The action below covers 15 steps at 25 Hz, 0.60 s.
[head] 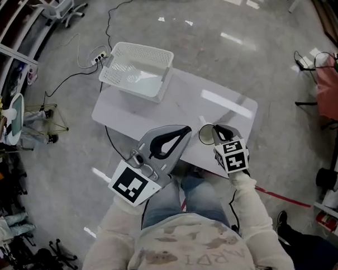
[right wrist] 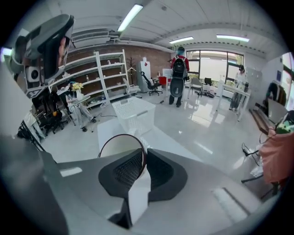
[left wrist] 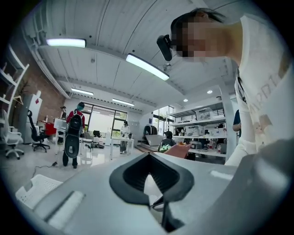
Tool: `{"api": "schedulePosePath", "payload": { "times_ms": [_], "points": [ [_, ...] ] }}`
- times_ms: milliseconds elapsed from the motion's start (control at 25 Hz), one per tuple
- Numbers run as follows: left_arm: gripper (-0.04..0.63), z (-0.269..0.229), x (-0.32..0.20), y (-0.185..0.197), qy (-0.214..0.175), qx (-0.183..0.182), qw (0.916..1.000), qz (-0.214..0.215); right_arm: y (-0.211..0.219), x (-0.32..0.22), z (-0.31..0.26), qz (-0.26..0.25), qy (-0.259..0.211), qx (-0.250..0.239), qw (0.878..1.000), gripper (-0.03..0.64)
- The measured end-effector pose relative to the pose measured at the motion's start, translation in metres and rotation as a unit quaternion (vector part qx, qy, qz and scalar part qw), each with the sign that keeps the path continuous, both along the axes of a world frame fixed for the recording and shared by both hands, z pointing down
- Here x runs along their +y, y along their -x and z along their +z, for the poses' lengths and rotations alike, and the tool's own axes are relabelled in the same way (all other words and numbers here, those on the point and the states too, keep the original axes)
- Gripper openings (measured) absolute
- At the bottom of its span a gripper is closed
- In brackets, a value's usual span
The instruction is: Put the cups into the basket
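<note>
Cup (head: 207, 134), dark-rimmed and pale inside, at the near right edge of the white table (head: 201, 96). Wall nipped just under the rim by the right gripper (head: 215, 129), one ribbed pad inside the mouth, the other outside. On the table or lifted off it: cannot tell. In the right gripper view, mouth of the cup (right wrist: 121, 147) turned toward the camera, left of the jaws.

White mesh basket (head: 137, 49) at the table's far left corner, well apart from the cup.

Left gripper (head: 186, 129) near and left of the cup, tips pressed together on nothing, aimed up at ceiling lights in the left gripper view.
</note>
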<state>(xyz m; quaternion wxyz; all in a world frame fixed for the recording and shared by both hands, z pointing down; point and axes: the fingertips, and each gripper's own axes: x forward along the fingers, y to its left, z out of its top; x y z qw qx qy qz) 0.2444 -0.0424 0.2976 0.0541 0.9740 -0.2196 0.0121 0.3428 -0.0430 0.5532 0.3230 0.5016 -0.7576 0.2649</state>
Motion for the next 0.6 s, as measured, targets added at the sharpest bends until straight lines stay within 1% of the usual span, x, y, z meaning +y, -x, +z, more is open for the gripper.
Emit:
{"api": "schedulePosePath", "payload": {
  "times_ms": [200,320,440,600],
  "points": [
    [0.002,-0.031,-0.018,0.054,-0.032,0.004,0.9985,-0.044,0.047,-0.040,-0.050,-0.033,-0.035,-0.008,0.999,0.055],
    [0.002,-0.042,-0.033,0.093,-0.043,0.011,0.9970,-0.064,0.085,-0.063,-0.066,-0.048,-0.048,-0.010,0.998,0.055],
    [0.002,-0.044,-0.052,0.133,-0.043,0.019,0.9963,-0.072,0.123,-0.086,-0.072,-0.048,-0.053,-0.018,0.997,0.055],
    [0.002,-0.048,-0.088,0.188,-0.045,0.019,0.9968,-0.064,0.177,-0.122,-0.077,-0.038,-0.054,-0.024,0.998,0.054]
  ]
}}
